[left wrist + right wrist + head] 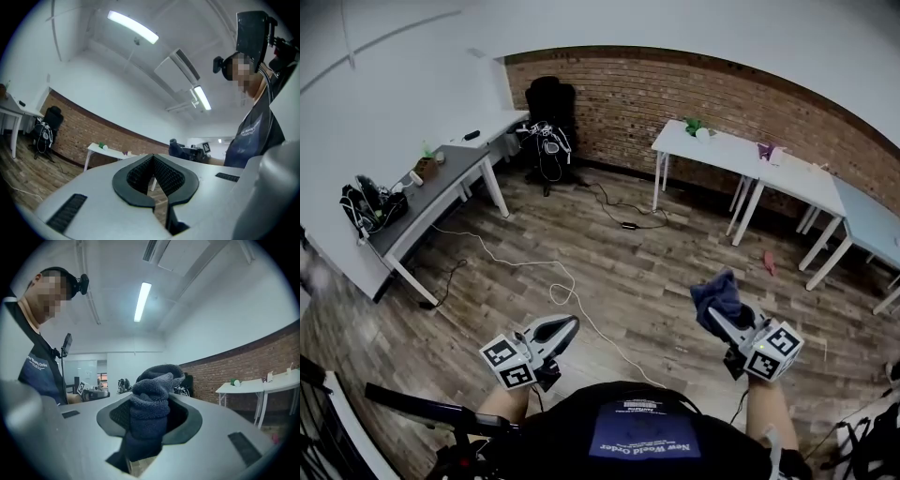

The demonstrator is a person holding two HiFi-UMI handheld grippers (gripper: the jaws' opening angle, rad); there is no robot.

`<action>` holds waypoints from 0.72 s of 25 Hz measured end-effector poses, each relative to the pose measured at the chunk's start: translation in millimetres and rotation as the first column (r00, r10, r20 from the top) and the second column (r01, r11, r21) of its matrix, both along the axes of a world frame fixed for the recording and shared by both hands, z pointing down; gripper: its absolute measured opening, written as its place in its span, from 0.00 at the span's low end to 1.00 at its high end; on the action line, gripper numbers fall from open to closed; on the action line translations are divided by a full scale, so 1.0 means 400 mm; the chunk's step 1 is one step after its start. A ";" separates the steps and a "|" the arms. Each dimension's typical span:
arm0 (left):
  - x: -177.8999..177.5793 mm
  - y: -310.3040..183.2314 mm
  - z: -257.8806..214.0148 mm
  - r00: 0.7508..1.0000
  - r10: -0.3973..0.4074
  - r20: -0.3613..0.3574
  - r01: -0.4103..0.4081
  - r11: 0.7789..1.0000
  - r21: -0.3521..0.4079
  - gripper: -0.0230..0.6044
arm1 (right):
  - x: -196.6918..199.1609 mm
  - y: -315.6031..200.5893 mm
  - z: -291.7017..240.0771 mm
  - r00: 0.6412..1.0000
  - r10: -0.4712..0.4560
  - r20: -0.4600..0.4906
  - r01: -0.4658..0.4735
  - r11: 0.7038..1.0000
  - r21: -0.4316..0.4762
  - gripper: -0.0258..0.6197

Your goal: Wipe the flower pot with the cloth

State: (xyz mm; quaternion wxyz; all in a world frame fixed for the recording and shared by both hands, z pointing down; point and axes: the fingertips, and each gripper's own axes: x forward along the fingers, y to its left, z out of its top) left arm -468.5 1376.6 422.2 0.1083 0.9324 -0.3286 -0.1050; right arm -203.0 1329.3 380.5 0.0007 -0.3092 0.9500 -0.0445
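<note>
Head view: you stand well apart from the white tabletop [733, 150] by the brick wall. The small green-and-white thing near its left end, which I take for the flower pot [700, 131], sits there. Cables [555, 294] trail over the wooden floor [666, 272] between you and it, and a foot caught in one would make you stumble. Your right hand-held gripper [717, 317] is clamped on the dark blue cloth [719, 292]. Your left hand-held gripper [565, 328] is closed on nothing.

Left gripper view: the jaws meet with nothing between them, and the flower pot [101, 146] is far off. Unless you open them to steady it, a wipe may tip it or push it off the edge.

Right gripper view: the cloth [151, 401] is pinched as a thick wad that bulges above the jaws. A hard rub could drag it out of the grip.
</note>
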 end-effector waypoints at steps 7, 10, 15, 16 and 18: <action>-0.027 -0.288 0.053 1.000 0.010 -0.030 -0.011 1.000 -0.023 0.04 | 0.002 -0.259 0.071 0.999 0.037 -0.008 -0.037 0.999 -0.028 0.25; -0.052 -0.460 0.068 0.997 0.073 -0.038 -0.073 0.997 -0.009 0.04 | -0.021 -0.397 0.066 0.995 0.096 -0.023 -0.097 0.995 -0.016 0.25; -0.133 -0.774 0.045 0.982 0.182 -0.053 -0.182 0.983 0.000 0.04 | -0.083 -0.612 0.029 0.975 0.219 -0.027 -0.219 0.976 -0.009 0.25; -0.137 -0.832 0.033 0.976 0.212 -0.047 -0.212 0.977 0.013 0.04 | -0.082 -0.649 0.019 0.968 0.249 -0.028 -0.249 0.969 -0.003 0.25; -0.133 -0.952 0.011 0.966 0.257 -0.038 -0.256 0.966 0.030 0.04 | -0.070 -0.729 0.002 0.953 0.301 -0.015 -0.301 0.954 0.001 0.25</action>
